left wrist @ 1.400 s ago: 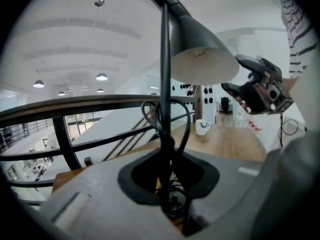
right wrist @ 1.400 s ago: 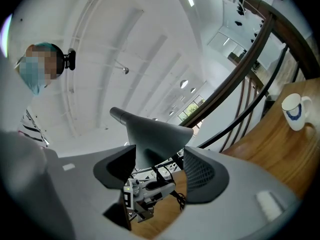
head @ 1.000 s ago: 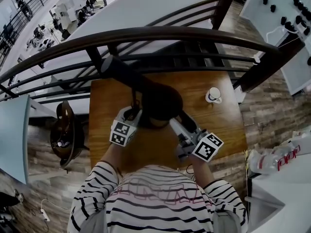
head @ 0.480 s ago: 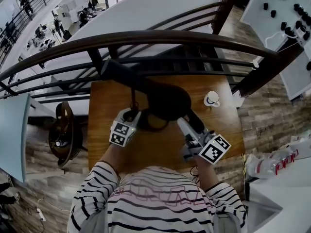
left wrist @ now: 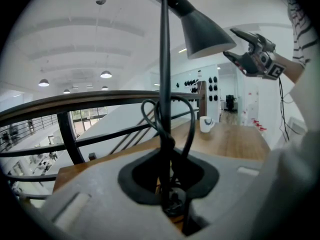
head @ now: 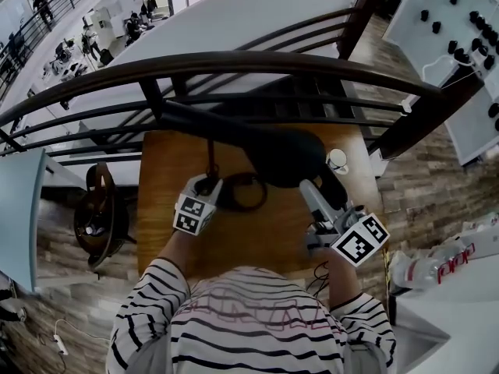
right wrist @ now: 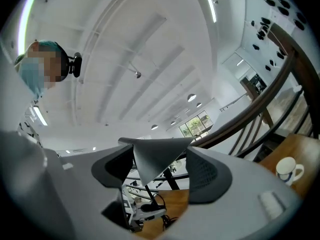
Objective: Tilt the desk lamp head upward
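The black desk lamp has a cone-shaped head (head: 284,158) on a long arm, above a small wooden table (head: 265,240). My right gripper (head: 310,187) reaches up from the right and is shut on the rim of the lamp head (right wrist: 155,159), which sits between its jaws. My left gripper (head: 218,192) is low on the table, shut on the lamp's thin upright stem (left wrist: 164,84) just above the base. A black cable (left wrist: 187,129) loops round the stem. In the left gripper view the head (left wrist: 202,31) hangs high, with the right gripper (left wrist: 250,54) at its edge.
A white mug (head: 337,160) stands at the table's far right corner. A dark curved railing (head: 234,59) runs just behind the table. A round dark chair (head: 97,216) is on the floor to the left, plastic bottles (head: 444,263) to the right.
The lamp head has swung to the right and risen, and my right gripper has gone with it, still gripping the rim. My left gripper has stayed at the stem.
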Demonstrator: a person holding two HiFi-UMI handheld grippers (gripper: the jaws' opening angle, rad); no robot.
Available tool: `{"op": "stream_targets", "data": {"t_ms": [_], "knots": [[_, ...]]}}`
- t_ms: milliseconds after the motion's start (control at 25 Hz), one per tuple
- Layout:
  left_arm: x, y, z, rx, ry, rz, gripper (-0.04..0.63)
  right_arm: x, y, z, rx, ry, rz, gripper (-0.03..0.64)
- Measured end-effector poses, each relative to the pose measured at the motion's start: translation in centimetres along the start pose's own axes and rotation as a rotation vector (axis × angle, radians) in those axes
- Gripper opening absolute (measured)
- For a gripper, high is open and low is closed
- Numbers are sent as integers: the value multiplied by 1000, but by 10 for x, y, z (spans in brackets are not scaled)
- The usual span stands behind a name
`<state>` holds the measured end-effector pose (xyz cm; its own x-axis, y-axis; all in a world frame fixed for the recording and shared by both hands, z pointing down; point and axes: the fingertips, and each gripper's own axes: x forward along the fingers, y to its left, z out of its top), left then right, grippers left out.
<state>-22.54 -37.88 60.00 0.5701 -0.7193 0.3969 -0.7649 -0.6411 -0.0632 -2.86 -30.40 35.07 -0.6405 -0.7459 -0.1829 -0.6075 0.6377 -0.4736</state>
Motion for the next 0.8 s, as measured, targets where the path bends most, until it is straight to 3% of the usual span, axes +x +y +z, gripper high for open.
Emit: {"op": "stream_targets", "data": {"t_ms": [800], "knots": [[1,0,4,20,-6,18,61,15,44,90,-217,-73,27,319]]}}
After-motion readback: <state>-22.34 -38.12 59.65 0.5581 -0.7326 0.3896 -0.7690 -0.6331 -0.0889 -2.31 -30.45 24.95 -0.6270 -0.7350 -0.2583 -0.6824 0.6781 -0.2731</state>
